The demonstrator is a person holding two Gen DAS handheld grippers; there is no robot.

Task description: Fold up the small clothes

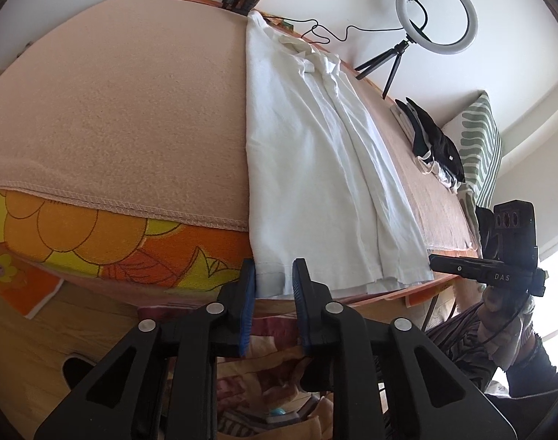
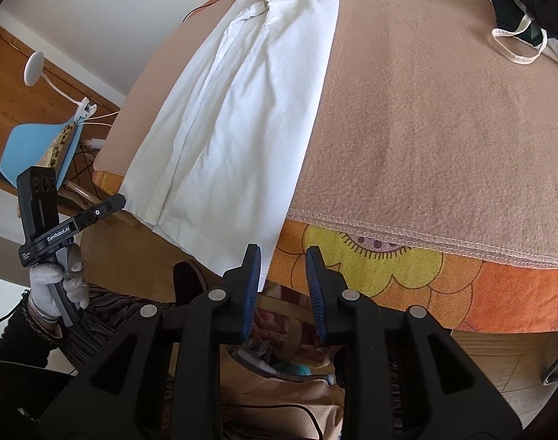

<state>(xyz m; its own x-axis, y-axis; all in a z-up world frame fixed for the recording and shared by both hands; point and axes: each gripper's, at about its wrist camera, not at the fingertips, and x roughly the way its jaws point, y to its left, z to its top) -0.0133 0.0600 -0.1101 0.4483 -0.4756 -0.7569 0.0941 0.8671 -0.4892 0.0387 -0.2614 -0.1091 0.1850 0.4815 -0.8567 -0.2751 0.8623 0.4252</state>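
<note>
My left hand-held gripper [image 1: 274, 275] straddles, unpinched, the near hem of the white shirt [image 1: 308, 154], which runs lengthwise away across the bed [image 1: 113, 110]; my right hand-held gripper [image 2: 282, 267], jaws apart and empty, hangs just beside its corner.

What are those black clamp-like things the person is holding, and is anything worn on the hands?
Each hand-held gripper is black plastic with round silver rivets and two ribbed blue finger pads. One carries white lettering, "GenRobot.AI"; the other shows "DAS". The left hand wears a white knit glove below a dark sleeve. A thin black cable hangs near the right hand-held gripper.
</note>
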